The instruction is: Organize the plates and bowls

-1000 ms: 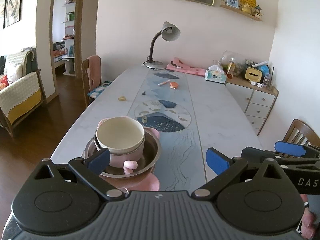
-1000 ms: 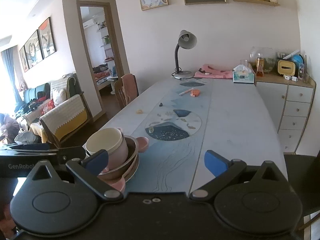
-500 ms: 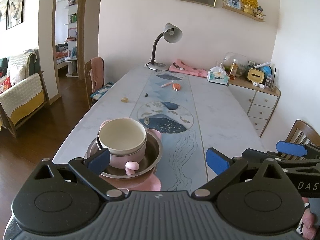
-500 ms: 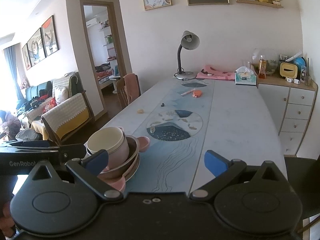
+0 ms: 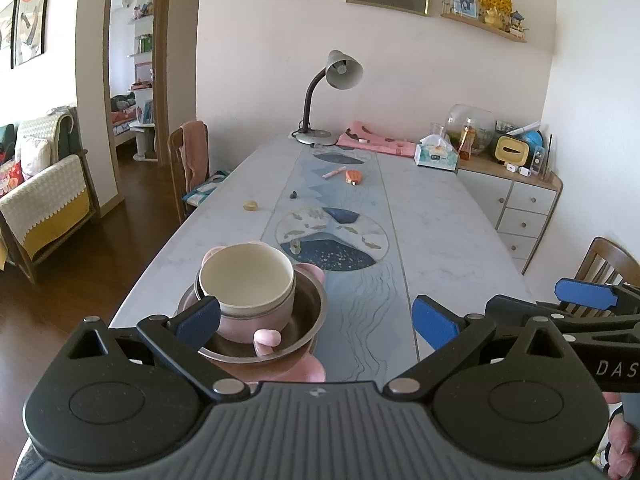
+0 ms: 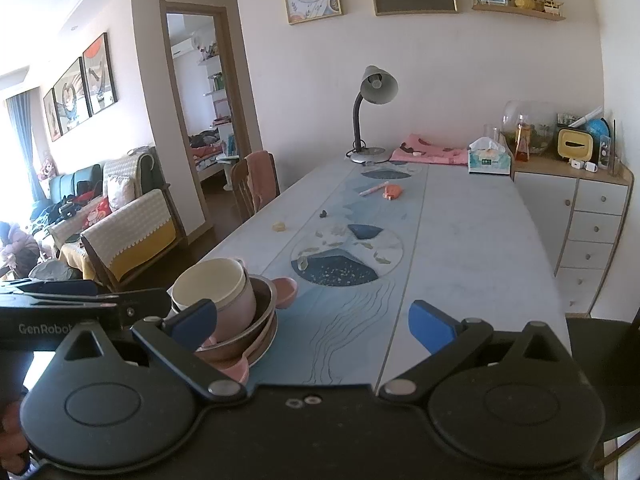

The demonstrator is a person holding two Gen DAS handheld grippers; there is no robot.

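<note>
Both grippers have drawn back, jaws wide and empty, bowl stack (image 5: 252, 304) beyond left gripper (image 5: 316, 316).

Lighting: bright, even daylight in both my wrist views. Source: a curtained window (image 6: 18, 136) at the far left of my right view, slightly blown out. Shadows: soft, faint beneath the stacked bowls (image 5: 248, 300). Glare: a mild sheen on the table (image 5: 440, 220). Distortion: strong fisheye bending of walls and doorway (image 6: 200, 120), with dark vignetted corners. Focus: sharp throughout.
</note>
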